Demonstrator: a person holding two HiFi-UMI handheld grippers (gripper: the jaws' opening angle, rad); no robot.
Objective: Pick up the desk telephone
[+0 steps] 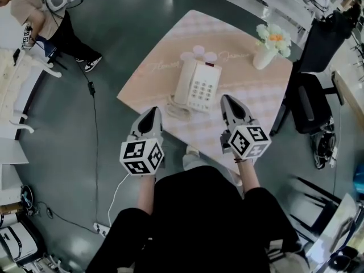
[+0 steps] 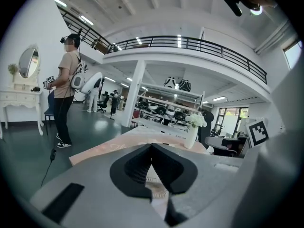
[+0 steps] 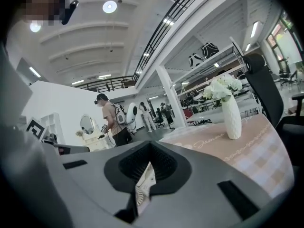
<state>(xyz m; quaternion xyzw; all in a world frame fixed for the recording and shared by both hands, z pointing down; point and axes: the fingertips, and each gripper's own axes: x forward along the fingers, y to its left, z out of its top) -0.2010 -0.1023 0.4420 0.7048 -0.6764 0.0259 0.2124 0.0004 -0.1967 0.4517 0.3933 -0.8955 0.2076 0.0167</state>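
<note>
The desk telephone [image 1: 197,85] lies flat by the near edge of the surface [image 1: 153,67], long axis running near to far, handset on its left. Open room lies on both sides; a vase [image 1: 263,54] stands far right. We hold the left tool [image 1: 152,114] and right tool [image 1: 228,101] pressed together, empty, flanking its near end.

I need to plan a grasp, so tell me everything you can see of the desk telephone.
The desk telephone is cream-white, plastic-looking, and lies flat on the pink checked tablecloth. Its handset sits in the cradle on its left side, pale keys fill the right, with a small dark window above them. A coiled cord bunches at its near left corner. Nothing else visibly touches it.
</note>
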